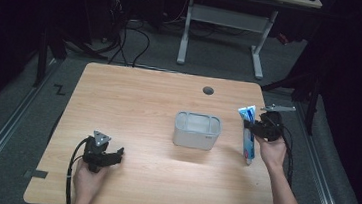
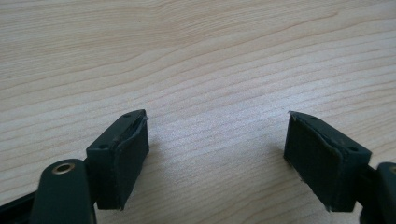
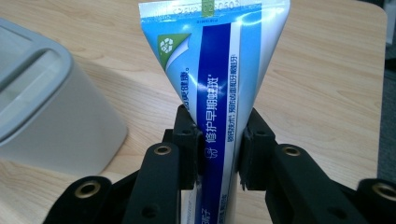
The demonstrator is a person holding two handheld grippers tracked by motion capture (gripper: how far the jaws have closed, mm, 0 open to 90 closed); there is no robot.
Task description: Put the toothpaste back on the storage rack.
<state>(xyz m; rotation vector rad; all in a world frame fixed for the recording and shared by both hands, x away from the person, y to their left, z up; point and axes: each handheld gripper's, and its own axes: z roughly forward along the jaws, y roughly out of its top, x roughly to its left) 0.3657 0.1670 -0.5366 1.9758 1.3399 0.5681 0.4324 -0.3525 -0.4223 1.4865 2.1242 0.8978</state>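
Blue-white toothpaste tube (image 3: 215, 88) — clamped in right gripper (image 3: 217, 140) — beside grey bin (image 1: 197, 130).

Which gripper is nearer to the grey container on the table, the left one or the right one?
Right. The right gripper, shut on the toothpaste tube, is just beside the grey container. The left gripper rests open at the near-left part of the table, farther off.

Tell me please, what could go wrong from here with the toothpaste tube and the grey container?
1. The right tongs pinch the soft toothpaste tube across its body, so it may slip or bend.
2. The grey container stands close beside the tube; a swing toward it could knock it.
3. The left tongs rest open, far off, unable to steady anything.
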